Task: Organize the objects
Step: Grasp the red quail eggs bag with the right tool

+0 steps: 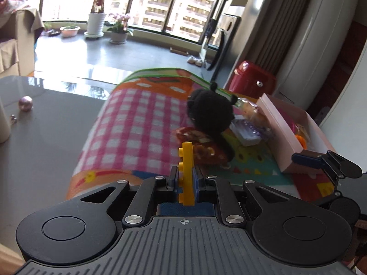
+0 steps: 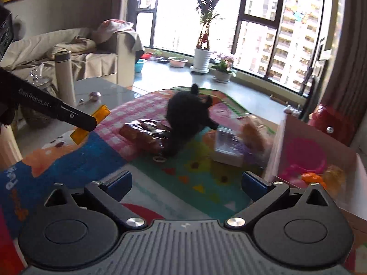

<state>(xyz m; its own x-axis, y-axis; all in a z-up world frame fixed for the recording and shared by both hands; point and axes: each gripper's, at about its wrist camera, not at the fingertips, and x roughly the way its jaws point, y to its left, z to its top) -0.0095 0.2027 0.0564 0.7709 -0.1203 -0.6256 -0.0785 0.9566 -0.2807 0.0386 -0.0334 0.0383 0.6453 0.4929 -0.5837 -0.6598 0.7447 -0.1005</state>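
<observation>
Both grippers sit over the mat (image 1: 128,123). Your left gripper (image 1: 186,180) is clamped tight on a yellow brick (image 1: 187,174), held upright above the mat. Your right gripper (image 2: 187,182) gapes wide with nothing between its fingers, near the pink box (image 2: 321,151) and short of the black toy (image 2: 188,116).

Each tool (image 1: 186,178) is built of black plastic with a ribbed grey base. Silver screws and blue finger pads (image 2: 252,181) are seen. White lettering is printed on one finger.
</observation>
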